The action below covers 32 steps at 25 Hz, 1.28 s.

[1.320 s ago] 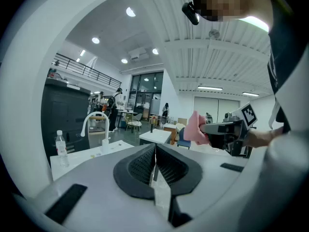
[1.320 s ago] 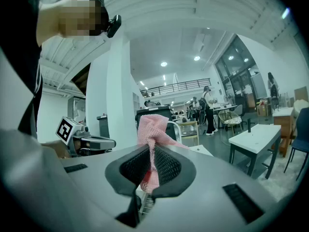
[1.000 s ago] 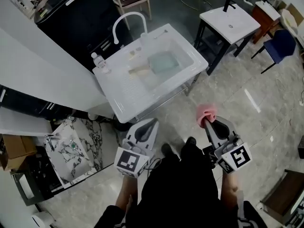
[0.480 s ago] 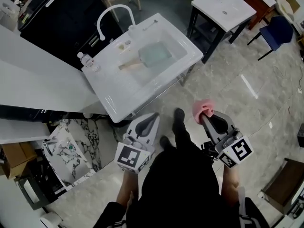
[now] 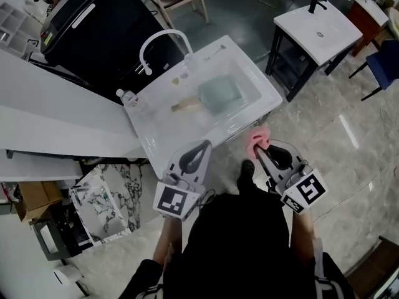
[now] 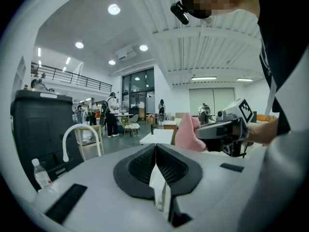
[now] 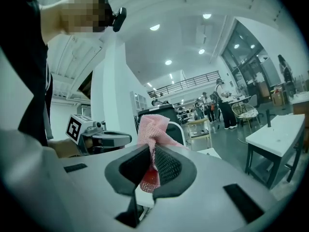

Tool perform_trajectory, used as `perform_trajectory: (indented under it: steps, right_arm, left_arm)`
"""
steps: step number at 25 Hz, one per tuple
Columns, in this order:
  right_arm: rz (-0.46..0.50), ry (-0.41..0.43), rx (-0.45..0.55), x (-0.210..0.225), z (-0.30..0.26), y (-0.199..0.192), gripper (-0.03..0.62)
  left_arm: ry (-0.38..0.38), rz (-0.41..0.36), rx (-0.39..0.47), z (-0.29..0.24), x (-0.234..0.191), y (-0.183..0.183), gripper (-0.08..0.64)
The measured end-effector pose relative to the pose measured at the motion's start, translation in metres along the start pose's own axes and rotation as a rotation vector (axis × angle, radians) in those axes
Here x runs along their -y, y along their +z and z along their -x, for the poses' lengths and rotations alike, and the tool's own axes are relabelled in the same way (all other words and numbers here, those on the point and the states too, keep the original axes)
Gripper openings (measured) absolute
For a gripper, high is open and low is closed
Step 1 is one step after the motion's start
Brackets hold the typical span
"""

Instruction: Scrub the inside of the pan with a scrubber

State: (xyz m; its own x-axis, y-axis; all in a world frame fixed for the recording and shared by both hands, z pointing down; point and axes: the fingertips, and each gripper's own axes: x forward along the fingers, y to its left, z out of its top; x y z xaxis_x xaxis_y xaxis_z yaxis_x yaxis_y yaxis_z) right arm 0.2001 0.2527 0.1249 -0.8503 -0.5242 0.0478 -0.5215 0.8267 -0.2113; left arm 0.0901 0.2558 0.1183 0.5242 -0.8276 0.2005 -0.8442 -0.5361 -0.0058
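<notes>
Since the earlier frames, both grippers are brought nearer to the sink [image 5: 164, 134], so that the strip of floor once seen between them and its front edge is almost closed. The fingers of the right gripper [image 7: 150, 153] are clamped on the pink scrubber [image 7: 152, 124], whose crumpled end stands up above them. The fingers of the left gripper [image 6: 155, 148] are pressed together, and nothing is held between them. In the head view the left gripper is seen at lower centre, just below the sink's front edge. The right gripper is to its right, with the scrubber just at the sink's lower right edge. The pan [image 5: 219, 91], pale green with a wooden handle, lies inside the sink basin at upper centre, apart from the scrubber. A curved white faucet [image 5: 166, 32] and a small clear bottle [image 5: 128, 98] are seen at the sink's upper left side.
</notes>
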Motion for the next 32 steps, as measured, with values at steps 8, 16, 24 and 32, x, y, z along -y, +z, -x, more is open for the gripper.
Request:
perform_trajectory:
  steps: [8,16,24,32]
  right_arm:
    - [-0.039,0.063,-0.015,0.058,-0.036,0.001,0.043]
    - [-0.085,0.071,-0.082,0.088,-0.088,-0.015,0.043]
    - [-0.060,0.007,-0.124,0.095,-0.152,-0.016,0.043]
    - [-0.024,-0.080,-0.194,0.117,-0.219,-0.031,0.043]
  left_arm:
    - [0.061,-0.058,0.011,-0.044,-0.015,0.006,0.034]
    - [0.144,0.010,-0.080,-0.051,-0.075,-0.026,0.034]
    - [0.106,0.022,-0.103,-0.065,-0.153,-0.046,0.034]
    - [0.021,-0.020,-0.146,-0.091,-0.231,-0.089,0.034]
